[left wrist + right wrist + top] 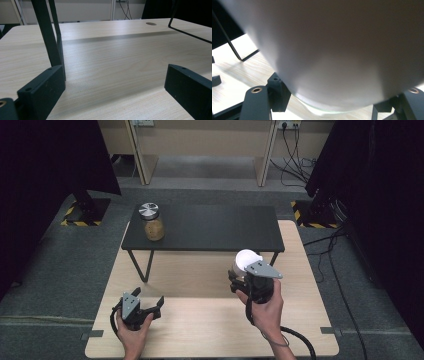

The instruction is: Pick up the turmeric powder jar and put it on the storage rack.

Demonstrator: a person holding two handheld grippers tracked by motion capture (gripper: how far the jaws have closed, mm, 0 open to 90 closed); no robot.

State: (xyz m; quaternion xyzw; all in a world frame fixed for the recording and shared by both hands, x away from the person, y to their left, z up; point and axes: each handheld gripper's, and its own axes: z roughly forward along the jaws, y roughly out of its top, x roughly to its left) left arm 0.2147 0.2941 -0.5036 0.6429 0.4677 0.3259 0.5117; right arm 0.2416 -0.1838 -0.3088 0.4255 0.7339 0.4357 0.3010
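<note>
Wooden table [200, 320] carries black shelf [210, 227]. Right gripper [240, 282] clamps white-lidded jar [246, 261], held above table just below shelf's front edge. Second jar [152, 222] sits upright on shelf, far left. Left gripper [147, 307] wide, empty, resting low.

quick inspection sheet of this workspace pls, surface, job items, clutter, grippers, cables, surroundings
surface: light wooden table with a low black shelf standing on its far half
job's things: a white-lidded jar, held off the table in front of the shelf; its white lid looms close in the right gripper view
clutter: a metal-lidded jar with tan contents at the shelf's left end
grippers: right gripper shut on the white-lidded jar; left gripper open, low over the table's near left with nothing between the fingers
cables: one trails from the right gripper; more lie on the floor, far right
surroundings: grey carpet, black stand bases with hazard stripes, wooden furniture behind
</note>
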